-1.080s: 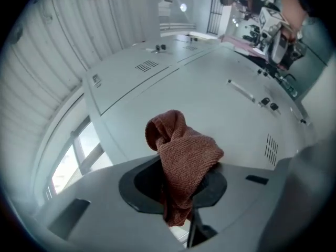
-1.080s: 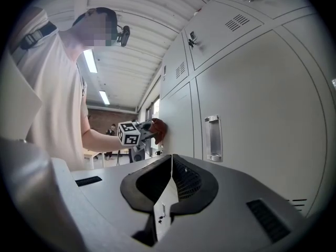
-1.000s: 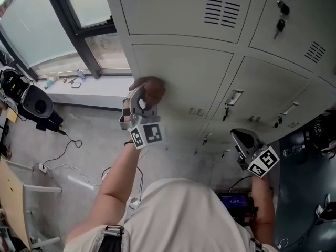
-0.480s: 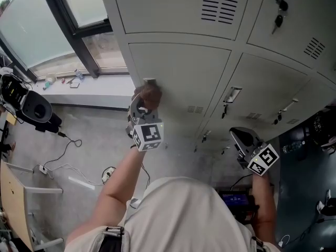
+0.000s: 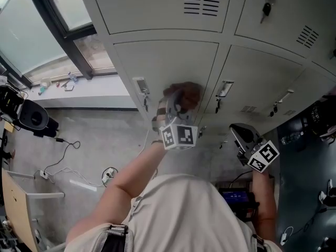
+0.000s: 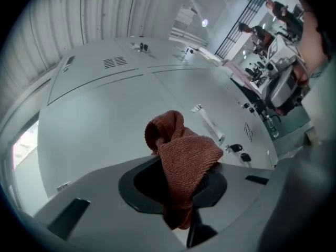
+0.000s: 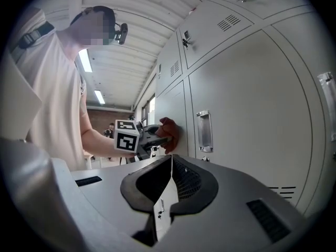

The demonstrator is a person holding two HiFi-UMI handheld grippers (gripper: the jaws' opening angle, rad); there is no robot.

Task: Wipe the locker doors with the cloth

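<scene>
A rust-brown knitted cloth is pressed against the grey locker door, near that door's right edge. My left gripper is shut on it, and the cloth bulges out between the pads, hiding their tips. In the right gripper view the cloth touches the door to the left of a metal handle. My right gripper hangs lower right, away from the lockers. It is shut with nothing between its pads.
Handles and vent slots stick out on the doors, and keys hang in an upper lock. A window and sill lie left. Cables and a black device are on the floor.
My left gripper has carried the cloth rightward across the door, from its left-edge handle toward its right edge. The right gripper has hardly moved.
</scene>
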